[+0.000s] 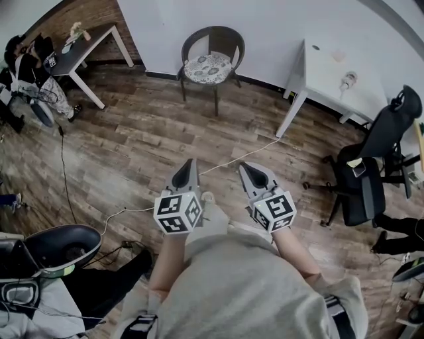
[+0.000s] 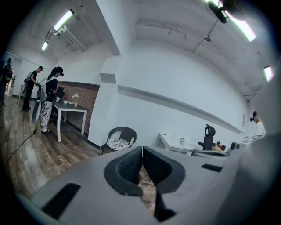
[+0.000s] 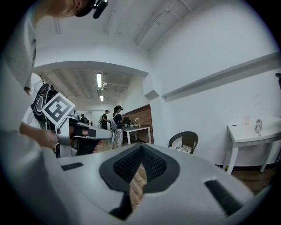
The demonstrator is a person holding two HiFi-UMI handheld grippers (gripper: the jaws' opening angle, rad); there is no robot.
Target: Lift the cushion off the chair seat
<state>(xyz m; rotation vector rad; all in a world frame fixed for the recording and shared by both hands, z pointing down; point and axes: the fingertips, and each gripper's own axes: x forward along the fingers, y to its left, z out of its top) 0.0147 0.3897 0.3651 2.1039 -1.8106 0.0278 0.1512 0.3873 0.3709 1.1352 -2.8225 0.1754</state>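
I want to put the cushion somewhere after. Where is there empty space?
The wood floor between the cushioned chair and the white cable is bare. The white table is mostly bare, with a small object on it. Crowded: the left edge with people and equipment, and the right side by the black office chair.

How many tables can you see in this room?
2. The dark-topped table stands by the brick wall, far left; the white table stands right of the cushioned chair. Others may be out of view.
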